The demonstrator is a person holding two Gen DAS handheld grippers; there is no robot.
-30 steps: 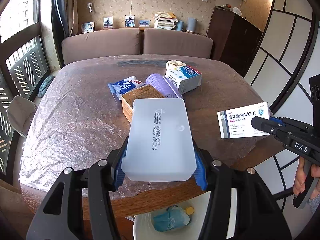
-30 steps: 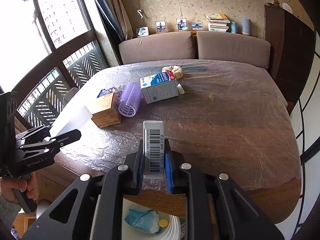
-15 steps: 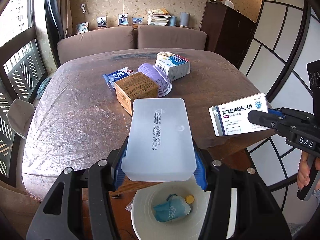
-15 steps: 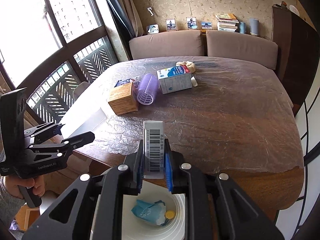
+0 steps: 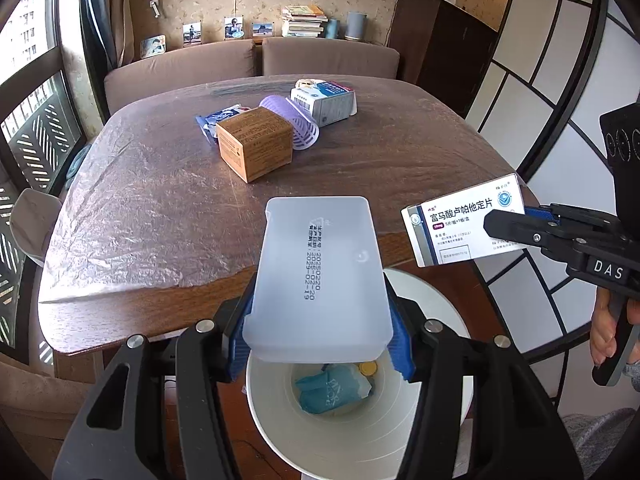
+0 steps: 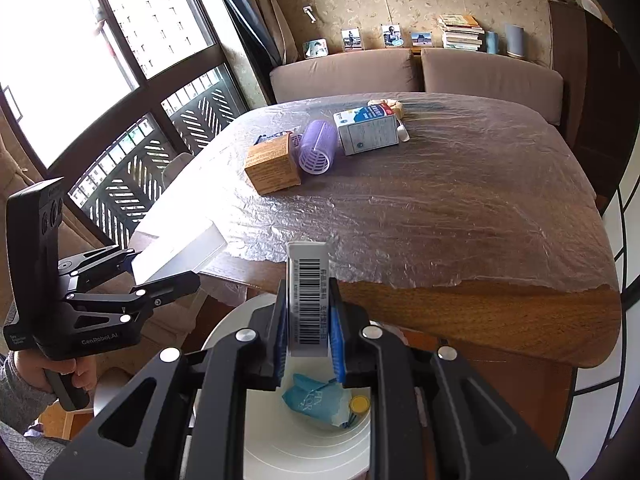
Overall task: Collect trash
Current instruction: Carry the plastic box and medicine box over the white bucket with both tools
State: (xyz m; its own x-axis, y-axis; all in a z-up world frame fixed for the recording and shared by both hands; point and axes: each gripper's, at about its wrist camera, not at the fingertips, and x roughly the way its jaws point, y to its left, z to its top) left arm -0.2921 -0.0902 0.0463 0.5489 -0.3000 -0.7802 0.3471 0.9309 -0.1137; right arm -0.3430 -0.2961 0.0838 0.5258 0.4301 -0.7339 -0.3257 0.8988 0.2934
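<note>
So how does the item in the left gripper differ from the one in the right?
The left gripper holds a translucent white plastic container, plain but for a printed date line; the right gripper holds a printed white-and-blue medicine box. The container is wide and spreads the jaws; the box is thin, gripped on its flat faces with a barcode edge up. Both hang above the white trash bin.

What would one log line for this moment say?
left hand-held gripper: shut on plastic tray | right hand-held gripper: shut on medicine box | both above bin
</note>
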